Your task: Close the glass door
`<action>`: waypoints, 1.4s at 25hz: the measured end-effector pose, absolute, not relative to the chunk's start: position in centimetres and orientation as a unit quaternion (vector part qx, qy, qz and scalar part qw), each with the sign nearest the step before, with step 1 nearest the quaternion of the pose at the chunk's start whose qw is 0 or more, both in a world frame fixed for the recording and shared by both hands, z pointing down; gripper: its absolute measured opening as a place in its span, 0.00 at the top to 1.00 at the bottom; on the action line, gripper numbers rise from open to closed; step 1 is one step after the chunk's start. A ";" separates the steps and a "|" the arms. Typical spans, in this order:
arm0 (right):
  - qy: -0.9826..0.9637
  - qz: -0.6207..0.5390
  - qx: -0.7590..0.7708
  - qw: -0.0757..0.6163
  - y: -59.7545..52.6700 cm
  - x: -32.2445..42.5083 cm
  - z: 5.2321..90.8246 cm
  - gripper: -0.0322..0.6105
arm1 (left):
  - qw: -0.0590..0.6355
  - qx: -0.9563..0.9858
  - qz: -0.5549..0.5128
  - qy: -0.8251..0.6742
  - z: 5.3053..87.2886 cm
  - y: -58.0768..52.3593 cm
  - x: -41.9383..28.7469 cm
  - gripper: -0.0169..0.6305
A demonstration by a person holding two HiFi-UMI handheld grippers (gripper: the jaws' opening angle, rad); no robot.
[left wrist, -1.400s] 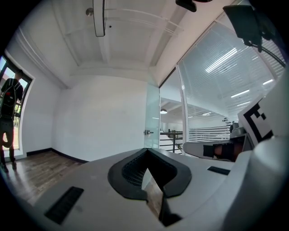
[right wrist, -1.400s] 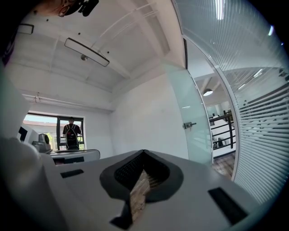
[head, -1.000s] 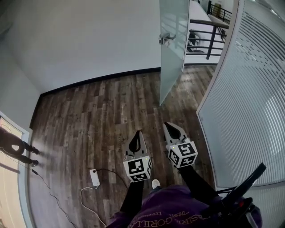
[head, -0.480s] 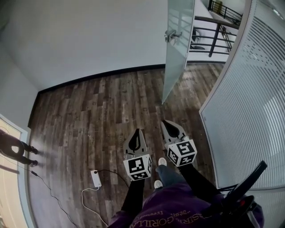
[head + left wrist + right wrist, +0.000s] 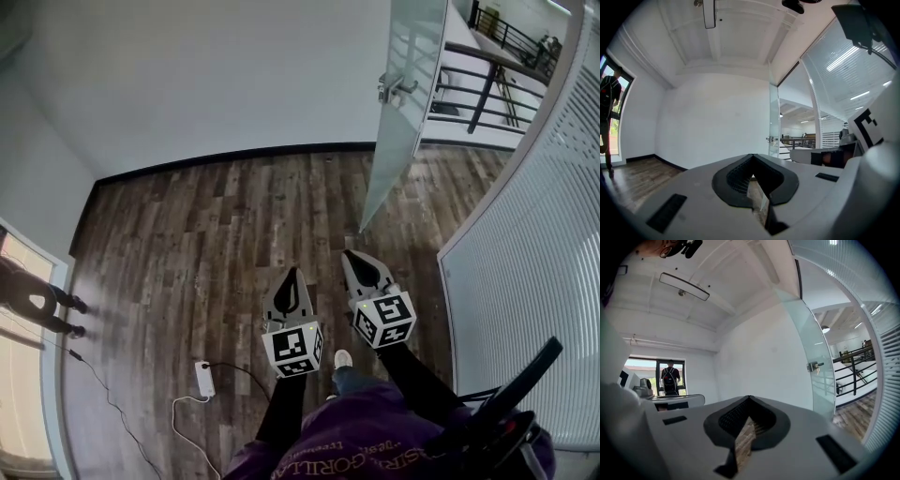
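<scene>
Left gripper [image 5: 292,274] and right gripper [image 5: 349,255] were closed, empty. Door [image 5: 405,141], far right, looked heavy, slick glass; best pushed near handle [image 5: 394,87].

head view: from overhead, facing forward and steeply down; wood floor [image 5: 206,234] and left gripper [image 5: 293,272], right gripper [image 5: 348,254] close, glass door [image 5: 405,112] farther off, upper right | left gripper view, right gripper view: low, level along closed jaws, toward white wall [image 5: 712,122] | shared by all: door, wall, floor
</scene>
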State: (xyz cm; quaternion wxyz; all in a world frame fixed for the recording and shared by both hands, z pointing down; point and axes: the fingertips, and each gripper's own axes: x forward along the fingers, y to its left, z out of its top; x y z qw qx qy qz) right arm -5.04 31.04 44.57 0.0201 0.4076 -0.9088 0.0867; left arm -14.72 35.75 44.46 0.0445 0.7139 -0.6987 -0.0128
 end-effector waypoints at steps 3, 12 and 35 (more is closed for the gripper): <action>-0.911 0.087 0.402 0.021 28.0 -5.0 44.7 0.96 | 0.045 0.706 -0.015 -0.707 44.6 33.2 -15.0 0.97; -0.918 0.096 0.385 0.021 22.4 -5.8 45.3 0.96 | 0.044 0.693 -0.014 -0.720 44.5 28.0 -15.7 0.97; -0.905 0.082 0.417 0.021 6.6 -18.0 45.3 0.96 | 0.042 0.718 -0.022 -0.694 44.7 11.2 -28.0 0.97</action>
